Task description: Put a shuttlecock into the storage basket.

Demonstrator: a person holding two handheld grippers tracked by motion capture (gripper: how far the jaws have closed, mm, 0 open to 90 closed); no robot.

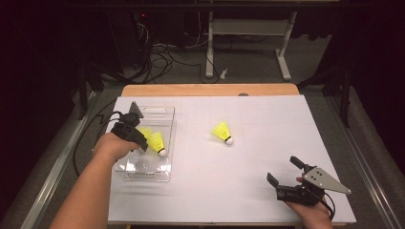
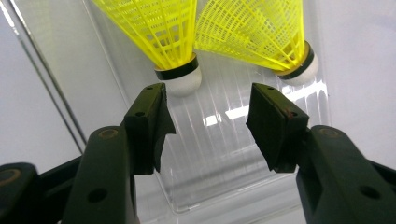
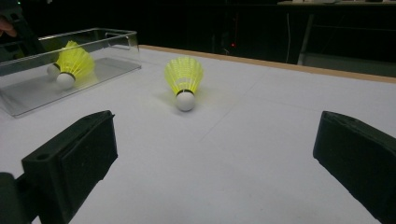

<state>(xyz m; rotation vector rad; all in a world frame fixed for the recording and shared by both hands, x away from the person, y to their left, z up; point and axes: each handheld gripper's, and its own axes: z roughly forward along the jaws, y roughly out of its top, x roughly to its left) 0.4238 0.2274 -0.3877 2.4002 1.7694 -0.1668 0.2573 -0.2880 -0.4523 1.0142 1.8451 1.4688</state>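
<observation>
Two yellow shuttlecocks (image 2: 159,32) (image 2: 261,32) with white cork heads lie side by side in a clear plastic tray (image 2: 210,154). My left gripper (image 2: 208,102) hangs just above them, open, with nothing between its fingers; the left cork sits just past the left fingertip. From above, the left gripper (image 1: 140,142) is over the tray (image 1: 143,176) and covers part of a shuttlecock (image 1: 157,142). A third shuttlecock (image 1: 223,132) lies on the white table (image 1: 267,119). My right gripper (image 1: 282,168) rests open at the near right, facing that shuttlecock (image 3: 184,79).
The tray (image 3: 107,35) stands at the table's left. A wooden strip (image 1: 210,89) runs along the far edge. Beyond it are table legs (image 1: 209,47) and cables (image 1: 162,57) on the floor. A black cable (image 1: 90,129) trails off the left side.
</observation>
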